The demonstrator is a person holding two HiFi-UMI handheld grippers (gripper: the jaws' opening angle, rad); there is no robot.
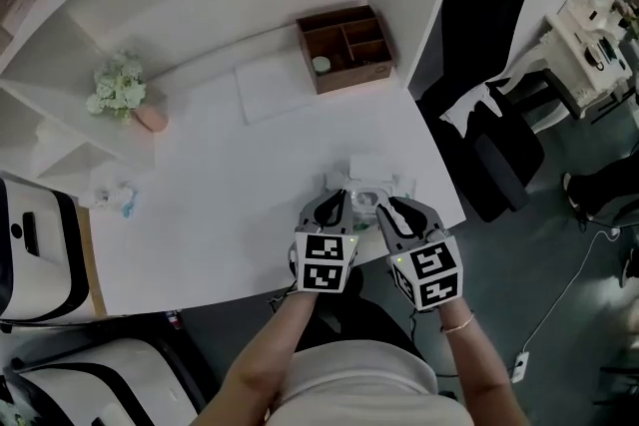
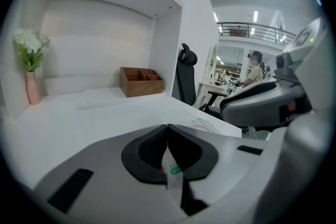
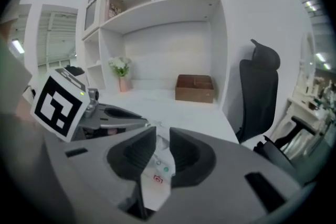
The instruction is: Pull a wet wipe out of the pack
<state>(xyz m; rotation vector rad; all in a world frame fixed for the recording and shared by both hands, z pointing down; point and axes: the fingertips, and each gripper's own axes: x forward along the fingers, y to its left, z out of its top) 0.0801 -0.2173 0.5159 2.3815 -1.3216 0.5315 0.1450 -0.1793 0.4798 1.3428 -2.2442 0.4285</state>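
Note:
The white wet wipe pack [image 1: 367, 177] lies near the table's front right corner. Both grippers stand side by side at its near edge. My left gripper [image 1: 337, 198] is shut on a thin edge of the pack [image 2: 174, 173], a white strip with a green mark pinched between its dark pads [image 2: 152, 152]. My right gripper [image 1: 384, 205] hovers just to the right. In its own view the right gripper [image 3: 163, 134] has its jaws a narrow gap apart, and the pack [image 3: 157, 176], with red and green marks, shows in and below that gap. No wipe shows outside the pack.
A wooden organiser box [image 1: 344, 45] stands at the back by the shelf wall, with a flat white sheet [image 1: 275, 85] to its left. A vase of flowers [image 1: 125, 90] stands at the far left. A black office chair [image 1: 489, 65] stands beyond the table's right edge [image 1: 439, 155].

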